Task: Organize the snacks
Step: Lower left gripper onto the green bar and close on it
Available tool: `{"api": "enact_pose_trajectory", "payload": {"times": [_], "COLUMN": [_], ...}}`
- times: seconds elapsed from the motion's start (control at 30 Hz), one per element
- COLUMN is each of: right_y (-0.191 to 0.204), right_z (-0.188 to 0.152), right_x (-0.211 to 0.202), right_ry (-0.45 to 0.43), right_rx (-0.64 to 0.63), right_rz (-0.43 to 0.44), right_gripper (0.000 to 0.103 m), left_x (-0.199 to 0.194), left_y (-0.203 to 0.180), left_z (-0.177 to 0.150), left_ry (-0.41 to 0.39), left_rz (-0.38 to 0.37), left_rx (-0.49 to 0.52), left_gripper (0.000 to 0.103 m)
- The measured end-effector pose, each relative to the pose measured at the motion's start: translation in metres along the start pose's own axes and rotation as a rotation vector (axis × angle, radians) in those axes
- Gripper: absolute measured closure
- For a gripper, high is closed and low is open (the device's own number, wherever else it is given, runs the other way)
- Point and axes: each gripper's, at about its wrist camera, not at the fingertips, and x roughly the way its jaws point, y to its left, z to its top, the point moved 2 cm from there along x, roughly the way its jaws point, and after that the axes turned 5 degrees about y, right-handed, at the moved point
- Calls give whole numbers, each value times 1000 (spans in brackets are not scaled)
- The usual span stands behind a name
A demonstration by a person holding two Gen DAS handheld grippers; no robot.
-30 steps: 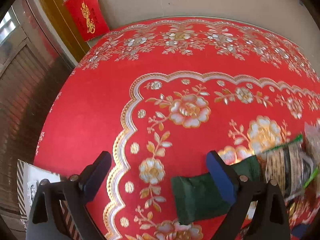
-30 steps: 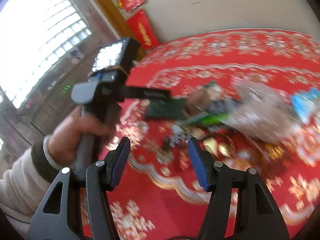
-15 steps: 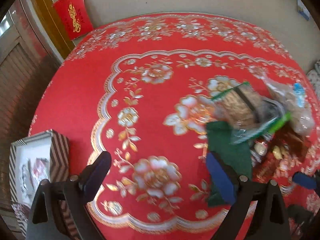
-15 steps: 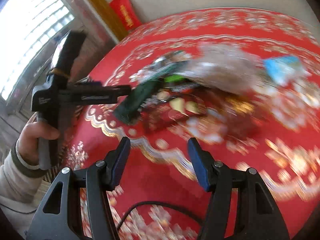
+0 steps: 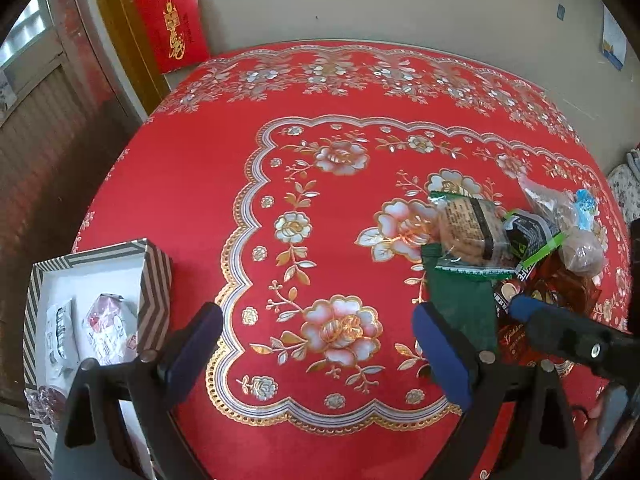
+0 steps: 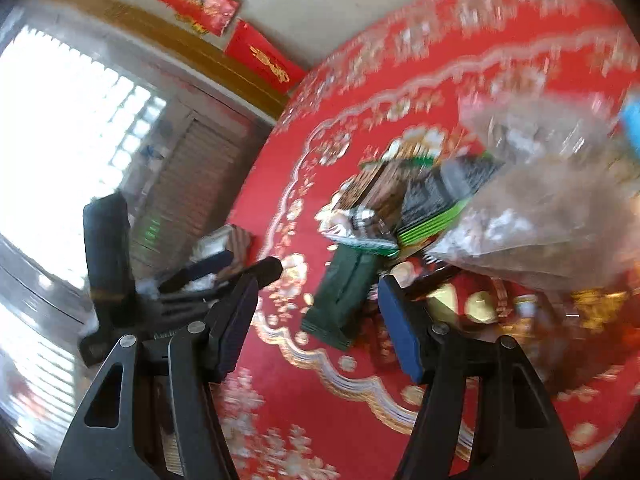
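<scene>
- Snack pile lies on my right: a dark green packet flat at its near edge, a clear-wrapped brown biscuit pack overlapping it.
- Striped box, open, sits far left; holds two white-wrapped packets, possibly more, view cropped.

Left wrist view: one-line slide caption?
Open left gripper above red floral tablecloth; striped cardboard box at left, heap of wrapped snacks at right.
</scene>
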Motion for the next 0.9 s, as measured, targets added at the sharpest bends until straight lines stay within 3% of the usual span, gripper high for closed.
{"api": "enact_pose_trajectory", "payload": {"times": [0.07,0.17,0.33,0.43,0.6,0.9], "right_y": [-5,-4,-4,-16,-11,-2], "right_z": [3,-2,-17,-27,-41,-59], "right_x": [4,5,-22,-51,-84,-106], "right_ry": [-1,4,44,19,-50,-121], "right_rx": [42,40,-11,27,3,-74], "right_rz": [52,39,-136,-211,-199,-346], "right_gripper": [40,40,41,40,40,40], "left_x": [2,5,3,4,21,30], "left_y": [-2,-6,-21,-28,-47,-58], "left_z": [1,1,1,2,8,15], "left_ry": [2,15,8,11,63,119], "left_rz": [1,-10,-24,-47,-83,-196], "left_rx": [3,3,35,33,39,-16], "left_gripper": [6,6,6,6,6,6]}}
